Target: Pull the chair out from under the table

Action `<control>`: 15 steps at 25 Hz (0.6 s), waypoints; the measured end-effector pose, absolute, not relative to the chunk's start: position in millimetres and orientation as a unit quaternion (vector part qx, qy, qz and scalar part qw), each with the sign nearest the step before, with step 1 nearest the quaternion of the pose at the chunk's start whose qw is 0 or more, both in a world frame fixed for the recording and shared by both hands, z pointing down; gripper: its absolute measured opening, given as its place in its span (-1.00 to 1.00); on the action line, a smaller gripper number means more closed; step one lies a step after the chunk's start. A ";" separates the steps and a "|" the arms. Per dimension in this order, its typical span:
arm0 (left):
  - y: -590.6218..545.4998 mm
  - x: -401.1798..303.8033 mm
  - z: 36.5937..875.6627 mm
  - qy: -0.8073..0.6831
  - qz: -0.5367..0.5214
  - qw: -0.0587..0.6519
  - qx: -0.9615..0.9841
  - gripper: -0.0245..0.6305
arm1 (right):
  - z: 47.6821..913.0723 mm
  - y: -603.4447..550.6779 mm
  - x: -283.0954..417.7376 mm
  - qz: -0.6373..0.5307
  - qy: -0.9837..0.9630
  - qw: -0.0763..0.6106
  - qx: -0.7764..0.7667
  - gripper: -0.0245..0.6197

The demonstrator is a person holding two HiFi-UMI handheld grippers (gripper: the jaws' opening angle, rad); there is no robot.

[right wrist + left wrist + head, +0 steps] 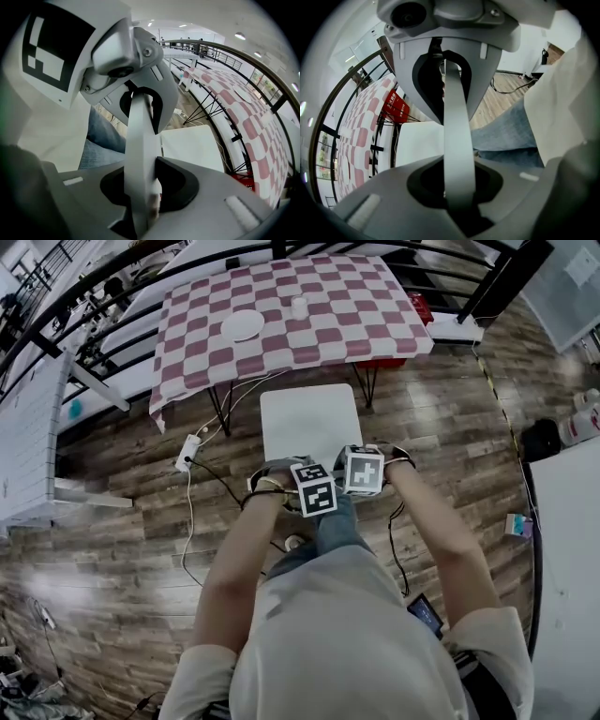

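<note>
Under the table (356,324), red crate (396,107) lettering is illegible.

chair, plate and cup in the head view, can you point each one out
chair (309,423): head view, middle of its white seat.
plate (242,325): head view, centre of the plate's top face.
cup (299,307): head view, the cup's side wall.

Left tool (311,489) and right tool (364,471) meet at chair (309,423) back.
</note>
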State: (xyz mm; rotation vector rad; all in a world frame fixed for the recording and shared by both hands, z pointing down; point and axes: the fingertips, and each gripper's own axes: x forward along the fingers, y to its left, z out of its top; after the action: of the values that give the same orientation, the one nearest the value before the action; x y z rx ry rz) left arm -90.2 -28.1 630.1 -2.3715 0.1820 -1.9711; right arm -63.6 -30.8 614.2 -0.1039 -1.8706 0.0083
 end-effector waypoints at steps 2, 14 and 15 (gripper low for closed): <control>-23.9 -89.2 630.4 0.061 -0.639 0.026 -0.766 -0.69 | 613.7 -26.7 -62.4 0.002 -0.803 0.594 -0.046 -0.67; -6.5 -89.9 629.8 0.058 -0.643 0.022 -0.763 -0.68 | 618.5 -9.3 -62.2 0.018 -0.804 0.592 -0.049 -0.66; -4.4 -89.7 629.9 0.058 -0.644 0.021 -0.763 -0.68 | 617.1 -6.7 -62.0 0.020 -0.803 0.593 -0.050 -0.66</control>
State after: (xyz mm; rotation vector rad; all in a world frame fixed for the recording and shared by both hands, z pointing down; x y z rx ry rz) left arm -89.7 -4.4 629.9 -2.3650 0.1787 -1.9956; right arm -62.0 -6.7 617.1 -0.1151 -1.8674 0.0462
